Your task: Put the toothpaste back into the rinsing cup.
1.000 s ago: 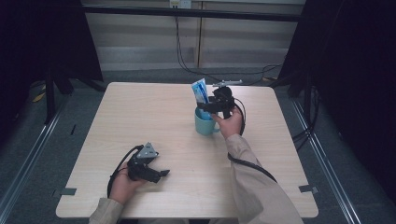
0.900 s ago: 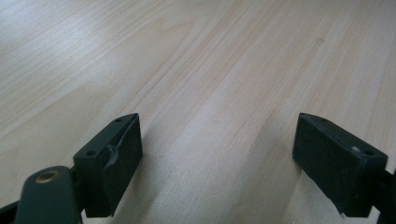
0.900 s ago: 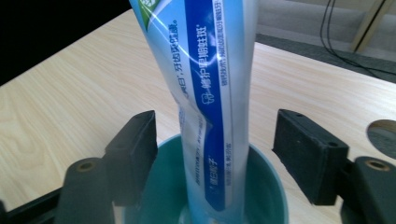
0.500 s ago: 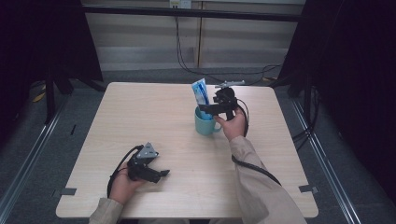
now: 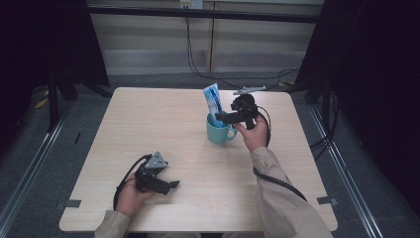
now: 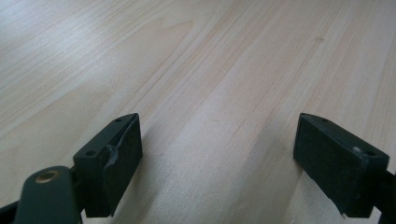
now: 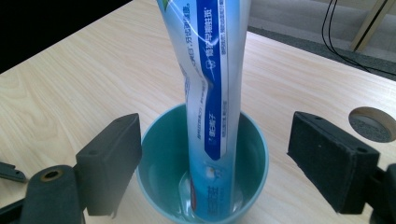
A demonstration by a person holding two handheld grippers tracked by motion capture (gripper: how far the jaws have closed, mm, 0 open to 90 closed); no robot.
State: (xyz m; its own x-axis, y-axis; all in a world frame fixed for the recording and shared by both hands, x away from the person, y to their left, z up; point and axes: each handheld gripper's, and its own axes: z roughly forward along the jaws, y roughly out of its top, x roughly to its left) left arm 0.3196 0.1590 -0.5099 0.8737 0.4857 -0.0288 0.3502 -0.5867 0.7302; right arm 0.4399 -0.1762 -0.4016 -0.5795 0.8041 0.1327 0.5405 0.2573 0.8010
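A teal mug (image 5: 218, 133) stands right of the table's middle, and a blue-and-white toothpaste tube (image 5: 212, 102) leans upright inside it. My right gripper (image 5: 221, 118) hovers just right of the mug's top and points left at the tube. In the right gripper view its jaws have just been opening and now stand wide on either side of the tube (image 7: 215, 93) and the mug (image 7: 254, 154), the pads clear of both. My left gripper (image 5: 172, 186) rests low near the front left of the table, open over bare wood (image 6: 219, 70).
The light wooden table (image 5: 148, 119) has a round cable hole (image 7: 373, 123) past the mug in the right gripper view. Cables lie on the floor behind the table. Dark frame posts stand at both back corners.
The right gripper's jaws have spread off the toothpaste tube, which stays standing in the mug, and the hand has shifted slightly. The left hand has kept still.
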